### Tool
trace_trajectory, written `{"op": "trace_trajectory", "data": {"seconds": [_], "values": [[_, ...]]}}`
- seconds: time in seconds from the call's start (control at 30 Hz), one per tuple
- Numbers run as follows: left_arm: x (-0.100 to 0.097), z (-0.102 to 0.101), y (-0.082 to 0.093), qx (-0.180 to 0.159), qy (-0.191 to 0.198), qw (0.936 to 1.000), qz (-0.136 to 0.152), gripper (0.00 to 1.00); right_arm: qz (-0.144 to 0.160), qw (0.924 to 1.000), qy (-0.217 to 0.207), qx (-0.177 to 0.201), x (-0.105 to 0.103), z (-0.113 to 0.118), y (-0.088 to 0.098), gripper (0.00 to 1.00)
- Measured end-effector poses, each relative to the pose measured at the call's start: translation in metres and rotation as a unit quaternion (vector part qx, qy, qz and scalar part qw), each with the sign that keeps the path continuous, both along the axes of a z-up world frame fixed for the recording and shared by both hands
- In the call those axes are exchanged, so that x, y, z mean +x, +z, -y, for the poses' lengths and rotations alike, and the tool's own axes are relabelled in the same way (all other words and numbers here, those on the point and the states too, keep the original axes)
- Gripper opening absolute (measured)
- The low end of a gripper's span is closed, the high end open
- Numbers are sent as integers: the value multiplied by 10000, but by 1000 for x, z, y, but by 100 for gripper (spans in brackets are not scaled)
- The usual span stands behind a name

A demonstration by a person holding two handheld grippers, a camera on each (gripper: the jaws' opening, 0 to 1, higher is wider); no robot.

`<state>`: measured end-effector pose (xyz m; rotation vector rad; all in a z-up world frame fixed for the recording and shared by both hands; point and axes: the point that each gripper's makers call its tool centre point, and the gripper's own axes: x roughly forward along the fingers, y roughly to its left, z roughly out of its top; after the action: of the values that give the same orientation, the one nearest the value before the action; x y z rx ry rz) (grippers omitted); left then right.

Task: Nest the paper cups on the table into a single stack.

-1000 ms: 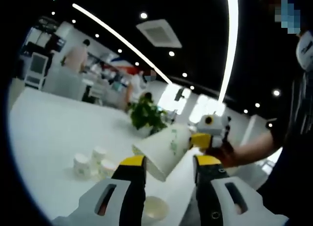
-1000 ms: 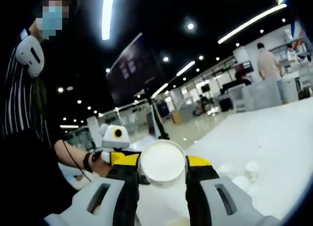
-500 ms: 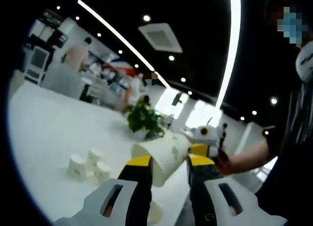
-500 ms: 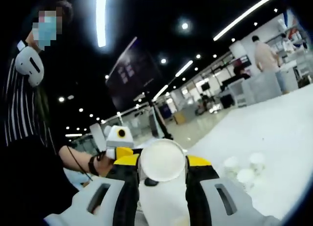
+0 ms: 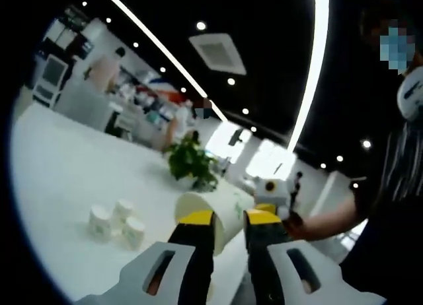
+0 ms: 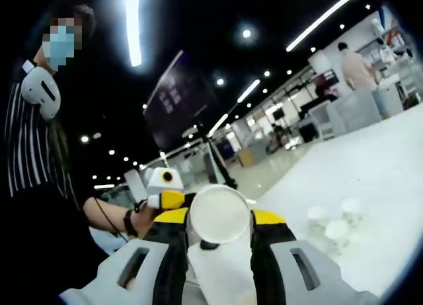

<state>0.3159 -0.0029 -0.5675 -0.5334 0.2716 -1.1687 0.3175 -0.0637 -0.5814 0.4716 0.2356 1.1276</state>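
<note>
A white paper cup (image 5: 228, 206) with a green print lies sideways in the air, its mouth turned toward the left gripper view. My right gripper (image 5: 271, 196) is shut on its base end, and in the right gripper view the cup's round end (image 6: 218, 214) sits between that gripper's (image 6: 219, 219) yellow jaws. My left gripper (image 5: 228, 220) has its jaws drawn narrow at the cup's rim, one tip across the mouth and one on the outer wall. From the right gripper view, the left gripper (image 6: 165, 193) touches the cup's left side. Three upside-down cups (image 5: 122, 219) (image 6: 337, 219) stand clustered on the white table (image 5: 59, 166).
A potted green plant (image 5: 190, 163) stands on the table behind the held cup. The person's forearm (image 5: 324, 219) reaches in from the right. People and counters (image 5: 99, 80) stand beyond the table's far edge.
My left jaws have narrowed from wide open onto the cup's rim. Both views have drifted, and the cup on the table below the left jaws is out of sight.
</note>
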Motion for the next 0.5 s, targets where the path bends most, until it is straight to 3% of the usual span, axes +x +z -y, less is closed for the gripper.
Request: {"op": "trace_trajectory", "data": {"seconds": [0.2, 0.5], "values": [[0, -2, 0, 33, -30, 10000, 45, 5, -27, 10000, 15, 44, -1, -1, 1, 32], [-3, -3, 6, 23, -161, 9998, 102, 3, 7, 9999, 94, 40, -4, -3, 1, 32]]}}
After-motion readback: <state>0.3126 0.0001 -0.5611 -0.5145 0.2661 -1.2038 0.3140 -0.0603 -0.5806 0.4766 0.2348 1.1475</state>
